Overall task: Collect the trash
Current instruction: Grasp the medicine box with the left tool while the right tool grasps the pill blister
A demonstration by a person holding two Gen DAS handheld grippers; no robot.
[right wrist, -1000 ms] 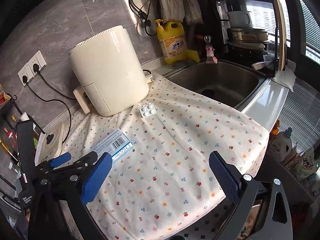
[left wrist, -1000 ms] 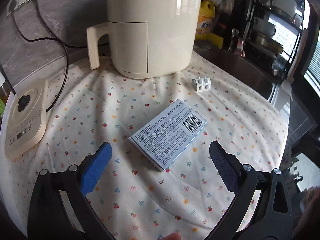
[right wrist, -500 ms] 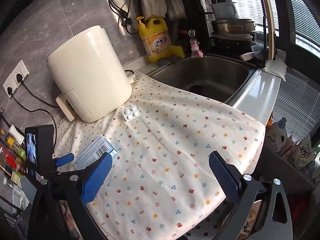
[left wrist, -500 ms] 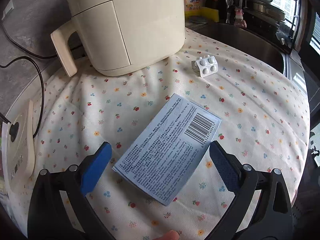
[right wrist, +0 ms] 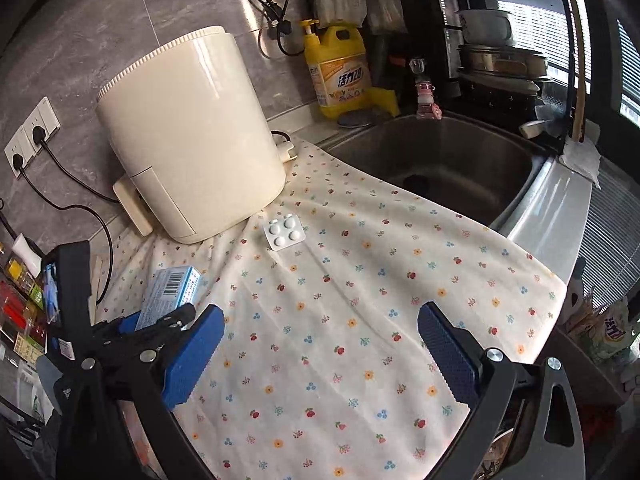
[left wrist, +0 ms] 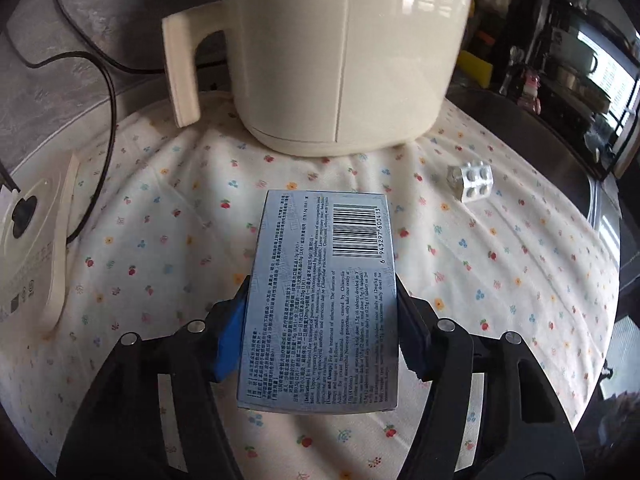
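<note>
My left gripper [left wrist: 320,320] is shut on a pale blue medicine box [left wrist: 324,288] with a barcode, its pads pressing the box's long sides, over the flowered cloth. The box also shows in the right wrist view [right wrist: 170,292], held by the left gripper [right wrist: 160,320]. A silver blister pack with white pills [left wrist: 472,181] lies on the cloth to the right of the air fryer; it also shows in the right wrist view [right wrist: 285,232]. My right gripper [right wrist: 320,352] is open and empty above the cloth's front part.
A cream air fryer [right wrist: 188,136] stands at the back of the cloth [right wrist: 360,320]. A steel sink [right wrist: 440,160] lies to the right, a yellow detergent bottle [right wrist: 340,72] behind it. A cream appliance with a cord [left wrist: 28,248] sits at left.
My left gripper moved forward around the medicine box and shut on its long sides. The right gripper stayed open and shifted little.
</note>
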